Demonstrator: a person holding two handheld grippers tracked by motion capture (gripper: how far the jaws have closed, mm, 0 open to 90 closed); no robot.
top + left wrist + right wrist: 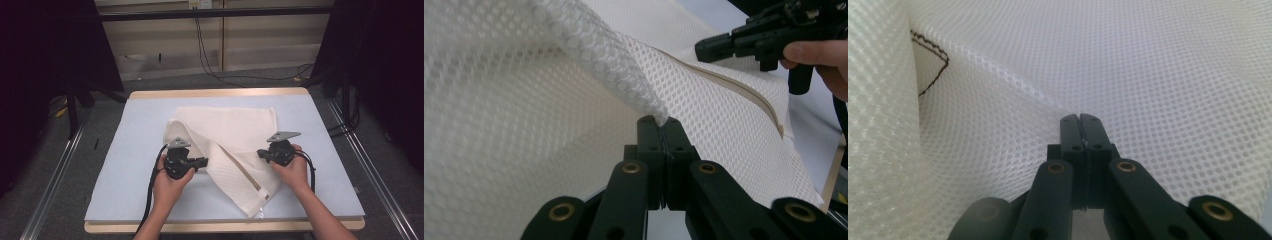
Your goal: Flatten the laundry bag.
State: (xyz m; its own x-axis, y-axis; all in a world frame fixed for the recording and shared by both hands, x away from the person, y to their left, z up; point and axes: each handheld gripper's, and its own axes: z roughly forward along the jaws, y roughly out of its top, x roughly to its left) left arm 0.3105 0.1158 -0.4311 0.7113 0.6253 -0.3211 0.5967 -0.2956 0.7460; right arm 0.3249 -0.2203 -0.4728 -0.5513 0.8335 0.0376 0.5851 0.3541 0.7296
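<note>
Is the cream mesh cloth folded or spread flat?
Partly folded: the cream mesh cloth has its left side turned diagonally over the middle, on the pale blue table.

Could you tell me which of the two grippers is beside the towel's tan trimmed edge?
The left gripper; the right gripper grips the cream towel at its opposite edge.

Dim, even light — soft close-ups (corners dark).

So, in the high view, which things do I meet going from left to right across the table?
Left hand → left gripper → cream mesh cloth → right gripper → right hand.
</note>
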